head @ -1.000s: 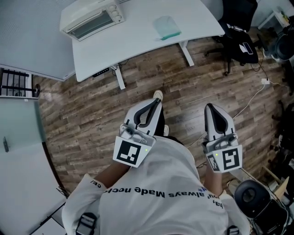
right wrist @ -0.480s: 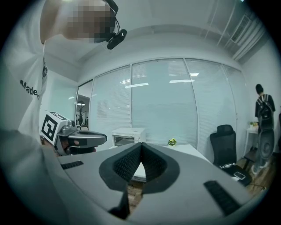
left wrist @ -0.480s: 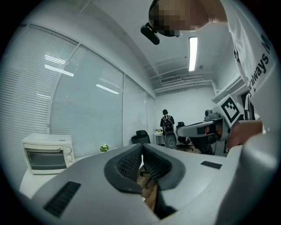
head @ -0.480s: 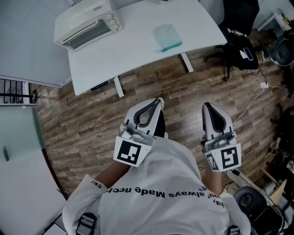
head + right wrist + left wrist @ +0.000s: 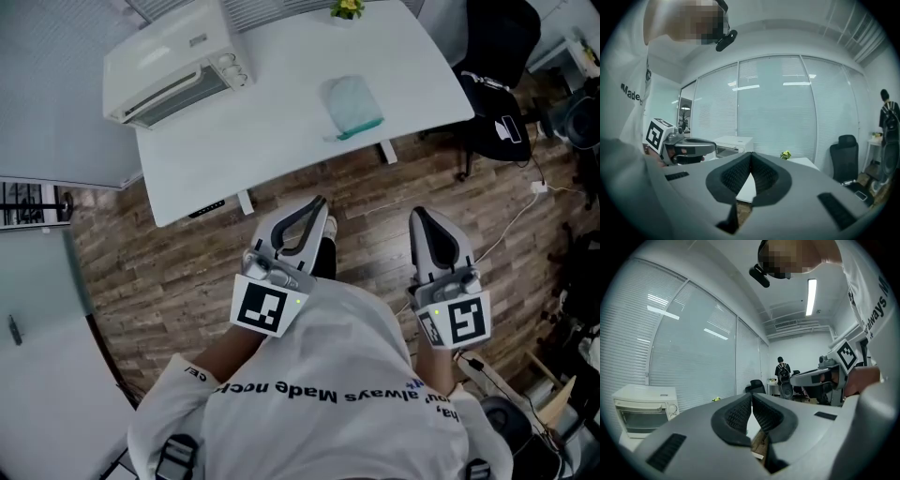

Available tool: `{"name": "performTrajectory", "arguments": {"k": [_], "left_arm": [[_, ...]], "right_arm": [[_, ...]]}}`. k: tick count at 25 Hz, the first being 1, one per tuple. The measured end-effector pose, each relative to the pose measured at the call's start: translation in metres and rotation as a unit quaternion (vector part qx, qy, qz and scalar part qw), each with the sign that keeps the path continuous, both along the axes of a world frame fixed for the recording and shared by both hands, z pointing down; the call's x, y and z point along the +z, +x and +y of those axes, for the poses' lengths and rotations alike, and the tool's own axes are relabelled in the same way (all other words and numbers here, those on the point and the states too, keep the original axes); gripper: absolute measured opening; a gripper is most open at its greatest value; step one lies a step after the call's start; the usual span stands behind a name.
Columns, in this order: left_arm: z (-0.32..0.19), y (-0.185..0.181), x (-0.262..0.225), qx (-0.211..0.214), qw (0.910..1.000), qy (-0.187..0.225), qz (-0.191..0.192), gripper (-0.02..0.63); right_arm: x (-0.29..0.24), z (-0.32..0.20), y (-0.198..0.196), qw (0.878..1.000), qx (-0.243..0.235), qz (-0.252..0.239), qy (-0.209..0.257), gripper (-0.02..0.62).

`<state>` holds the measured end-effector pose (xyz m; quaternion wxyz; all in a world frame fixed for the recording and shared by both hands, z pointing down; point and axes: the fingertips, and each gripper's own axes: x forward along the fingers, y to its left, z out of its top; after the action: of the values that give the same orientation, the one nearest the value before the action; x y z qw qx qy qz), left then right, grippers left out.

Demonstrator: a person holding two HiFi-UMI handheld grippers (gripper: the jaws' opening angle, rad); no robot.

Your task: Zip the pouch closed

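Note:
A translucent pouch with a teal zip edge (image 5: 353,106) lies flat on the white table (image 5: 281,112), right of centre. Both grippers are held close to the person's chest, well short of the table and over the wood floor. My left gripper (image 5: 317,203) has its jaws closed tip to tip with nothing between them, as the left gripper view (image 5: 751,394) also shows. My right gripper (image 5: 416,214) is likewise shut and empty, as seen in the right gripper view (image 5: 751,153). The pouch does not appear in either gripper view.
A white toaster oven (image 5: 169,61) stands at the table's left end. A small yellow-green plant (image 5: 346,7) sits at the far edge. A black office chair (image 5: 492,84) and cables lie to the right; a person (image 5: 782,372) stands far off.
The view has advanced toward the table, so the table, pouch and oven sit lower and larger in the frame. Both grippers stay shut, held in the same pose.

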<state>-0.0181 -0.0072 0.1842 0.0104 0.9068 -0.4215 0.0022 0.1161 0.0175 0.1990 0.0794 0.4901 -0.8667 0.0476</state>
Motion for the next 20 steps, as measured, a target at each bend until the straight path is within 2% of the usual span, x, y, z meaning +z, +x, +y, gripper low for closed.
{"name": "performTrajectory", "arguments": {"k": [10,20], "left_arm": [[-0.085,-0.016,0.008,0.005,1.0000,-0.007,0.001,0.024],[-0.134,-0.008,0.053,0.052,0.9971,-0.015,-0.052,0.025]], "right_arm": [[0.003,-0.084,-0.021,1.000,-0.005,0.010,-0.003,0.006],[0.037,-0.133,-0.031,0.999,-0.008,0.020,-0.029,0.006]]}}
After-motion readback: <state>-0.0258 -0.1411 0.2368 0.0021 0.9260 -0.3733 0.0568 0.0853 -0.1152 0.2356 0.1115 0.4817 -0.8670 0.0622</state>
